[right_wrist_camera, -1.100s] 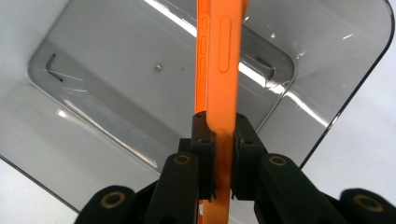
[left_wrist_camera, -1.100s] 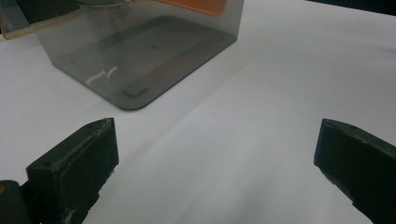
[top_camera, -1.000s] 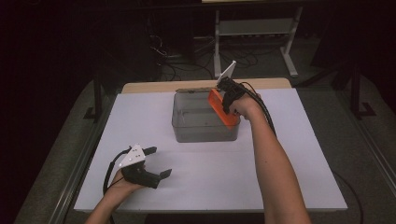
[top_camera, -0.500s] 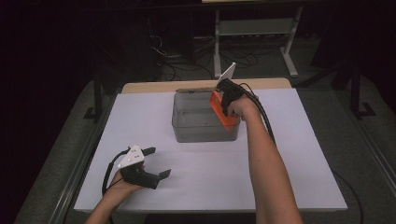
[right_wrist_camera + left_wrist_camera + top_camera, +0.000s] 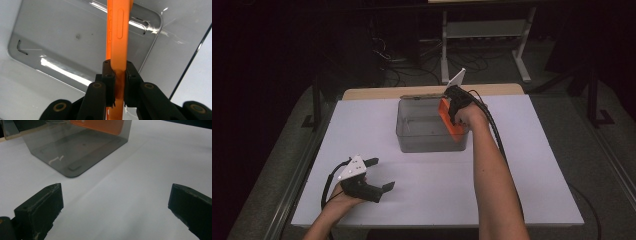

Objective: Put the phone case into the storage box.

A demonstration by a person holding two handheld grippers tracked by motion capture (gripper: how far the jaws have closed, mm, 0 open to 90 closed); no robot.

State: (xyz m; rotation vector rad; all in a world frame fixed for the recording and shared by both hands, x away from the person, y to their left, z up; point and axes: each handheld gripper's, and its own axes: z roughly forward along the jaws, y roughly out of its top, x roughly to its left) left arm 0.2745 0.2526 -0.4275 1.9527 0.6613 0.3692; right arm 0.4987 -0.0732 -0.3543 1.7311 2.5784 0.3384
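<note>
Right gripper view: your jaws are clamped flat on both faces of an orange phone case, pinching it edge-on near one end, with the side-button bumps facing the camera. Gripping the thin faces this way keeps the case standing on its edge, so it can go down along the wall instead of dropping flat. Beyond the case lies the bare floor of a smoky clear plastic bin.

High view: the right gripper hangs over the bin's right side, hand above, jaws pointing down. The orange case sits inside the bin, close along its right wall. Cannot tell whether its lower edge touches the floor yet. My read: you are mid-placement, case being lowered into the bin.

Left gripper view: jaws spread wide, nothing between them, only the white table sheet below. The bin's near corner shows ahead, orange visible through its wall.

High view again: the left gripper rests low near the table's front left, well apart from the bin and off to one side, likely parked there so it leaves the right arm's path free. It steadies nothing; the bin stands unsupported, so release gently or the case may tip.
</note>
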